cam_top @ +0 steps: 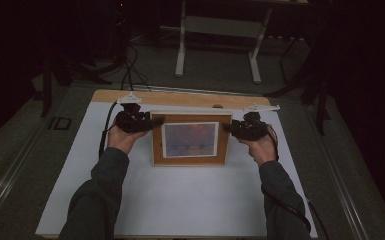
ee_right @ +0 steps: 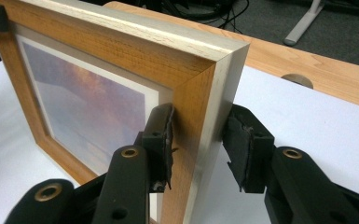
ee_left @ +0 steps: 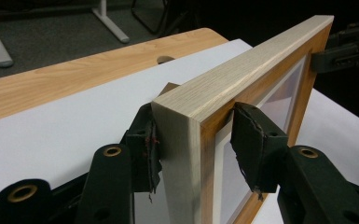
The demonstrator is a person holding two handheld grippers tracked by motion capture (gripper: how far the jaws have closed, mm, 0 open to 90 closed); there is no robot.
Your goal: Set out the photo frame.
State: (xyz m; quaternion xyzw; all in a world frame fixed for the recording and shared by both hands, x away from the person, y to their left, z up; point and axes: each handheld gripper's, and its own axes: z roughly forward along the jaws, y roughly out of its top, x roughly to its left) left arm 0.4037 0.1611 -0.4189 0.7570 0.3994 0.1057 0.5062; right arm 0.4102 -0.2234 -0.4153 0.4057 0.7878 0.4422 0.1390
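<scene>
Both grippers, left and right, straddle the upper corners of the picture frame standing on the white table sheet, jaws loosened, not pinching; placing seems done, only withdrawal left.

Bare white mat before and beside the upright picture frame, the lone obstacle

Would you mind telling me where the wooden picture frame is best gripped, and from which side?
Grip the picture frame by its two vertical side rails near the top corners, coming in from either side as the left gripper and right gripper do. It stands upright on the white sheet; its flat front and back faces probably suit jaws straddling the rail.
</scene>
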